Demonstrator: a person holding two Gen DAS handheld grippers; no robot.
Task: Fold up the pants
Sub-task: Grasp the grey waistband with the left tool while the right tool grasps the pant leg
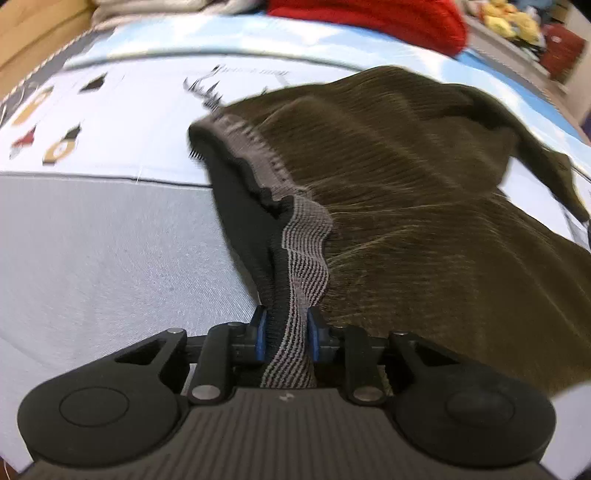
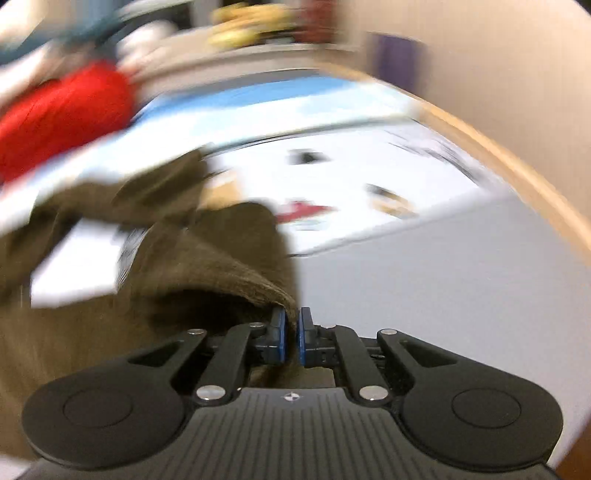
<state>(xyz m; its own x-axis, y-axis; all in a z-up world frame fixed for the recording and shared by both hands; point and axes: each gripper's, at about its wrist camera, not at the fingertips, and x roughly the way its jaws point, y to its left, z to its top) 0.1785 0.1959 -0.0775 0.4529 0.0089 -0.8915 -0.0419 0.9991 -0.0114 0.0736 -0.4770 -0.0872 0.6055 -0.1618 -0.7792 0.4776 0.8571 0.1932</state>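
The pants (image 1: 424,192) are olive-brown ribbed corduroy, with a waistband (image 1: 301,258) striped grey and black (black lining inside). The bed sheet (image 1: 110,258) is pale grey, then white with small cartoon prints and a sky-blue band. Beyond lies a red garment (image 1: 388,22).

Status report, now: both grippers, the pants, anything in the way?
Left gripper shut on pants' striped waistband. Right gripper shut on a brown fabric edge. Red cloth lies far back, clear of the pants.

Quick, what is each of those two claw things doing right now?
Left gripper: closed on the waistband of the brown pants.
Right gripper: closed on a fold of the same pants.
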